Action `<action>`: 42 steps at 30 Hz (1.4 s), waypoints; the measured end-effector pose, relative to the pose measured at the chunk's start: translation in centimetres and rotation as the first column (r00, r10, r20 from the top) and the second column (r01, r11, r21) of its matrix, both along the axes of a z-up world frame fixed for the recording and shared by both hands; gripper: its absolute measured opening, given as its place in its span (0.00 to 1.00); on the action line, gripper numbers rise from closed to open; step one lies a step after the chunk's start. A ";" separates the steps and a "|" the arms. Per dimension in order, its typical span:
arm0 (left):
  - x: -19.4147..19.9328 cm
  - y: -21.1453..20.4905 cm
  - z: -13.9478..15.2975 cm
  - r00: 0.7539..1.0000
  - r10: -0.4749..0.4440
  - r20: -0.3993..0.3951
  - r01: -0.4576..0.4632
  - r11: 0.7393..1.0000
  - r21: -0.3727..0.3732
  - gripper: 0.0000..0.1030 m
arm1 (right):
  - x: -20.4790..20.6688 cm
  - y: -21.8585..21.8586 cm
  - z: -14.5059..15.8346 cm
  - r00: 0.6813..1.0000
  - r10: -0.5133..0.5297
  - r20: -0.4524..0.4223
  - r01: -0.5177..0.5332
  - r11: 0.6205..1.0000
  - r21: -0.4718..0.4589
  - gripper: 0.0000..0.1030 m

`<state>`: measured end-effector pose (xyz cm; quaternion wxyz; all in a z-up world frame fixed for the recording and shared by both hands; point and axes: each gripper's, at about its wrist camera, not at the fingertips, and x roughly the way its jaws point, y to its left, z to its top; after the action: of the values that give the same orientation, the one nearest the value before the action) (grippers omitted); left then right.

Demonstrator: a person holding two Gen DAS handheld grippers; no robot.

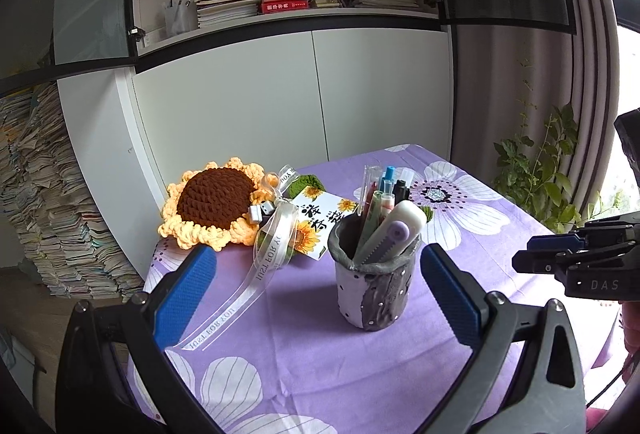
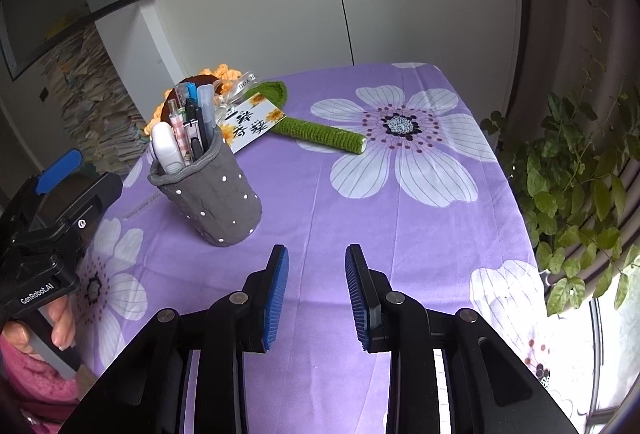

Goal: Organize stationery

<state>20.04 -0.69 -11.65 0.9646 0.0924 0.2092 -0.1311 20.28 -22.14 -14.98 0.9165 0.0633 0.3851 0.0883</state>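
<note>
A grey clay pen holder [image 1: 374,290] [image 2: 216,202] with white dots stands on the purple flowered tablecloth [image 1: 312,346] [image 2: 320,202]. Several pens [image 1: 384,186] [image 2: 192,114] and a white correction tape [image 1: 402,228] [image 2: 166,150] stick out of its top. My left gripper [image 1: 317,254] [image 2: 84,174] is open wide, just short of the holder and to its left, with nothing between its blue pads [image 1: 188,294]. My right gripper [image 2: 316,252] [image 1: 560,262] hovers over bare cloth to the holder's right, jaws a narrow gap apart and empty.
A crocheted sunflower [image 1: 216,202] with a green stem [image 2: 320,134], a ribbon and a printed card [image 1: 320,222] [image 2: 252,126] lies behind the holder. A white cabinet [image 1: 280,102] stands behind the table, stacked books [image 1: 48,194] at left, a leafy plant [image 2: 580,174] at right. A hand [image 2: 60,326] holds the left gripper.
</note>
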 end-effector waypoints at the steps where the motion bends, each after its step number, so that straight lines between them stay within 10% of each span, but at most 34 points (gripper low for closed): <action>1: -0.3 0.0 0.4 1.000 0.011 0.006 -0.012 1.000 0.001 0.99 | -0.2 0.1 0.3 1.000 0.000 0.010 0.000 1.000 -0.006 0.29; 14: -4.6 0.9 6.1 0.994 0.093 0.062 -0.089 0.994 -0.062 0.99 | -4.8 1.3 8.4 0.956 -0.014 0.292 0.030 0.998 -0.049 0.68; 42: -13.2 -0.4 13.0 0.970 0.126 0.207 -0.100 0.986 -0.133 0.99 | -16.5 3.6 17.4 0.792 -0.010 0.610 0.069 0.995 -0.072 0.82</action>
<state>6.83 -1.13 1.39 0.9913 0.0349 0.1005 -0.0776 3.78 -18.52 2.38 0.9951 -0.0020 0.0721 0.0672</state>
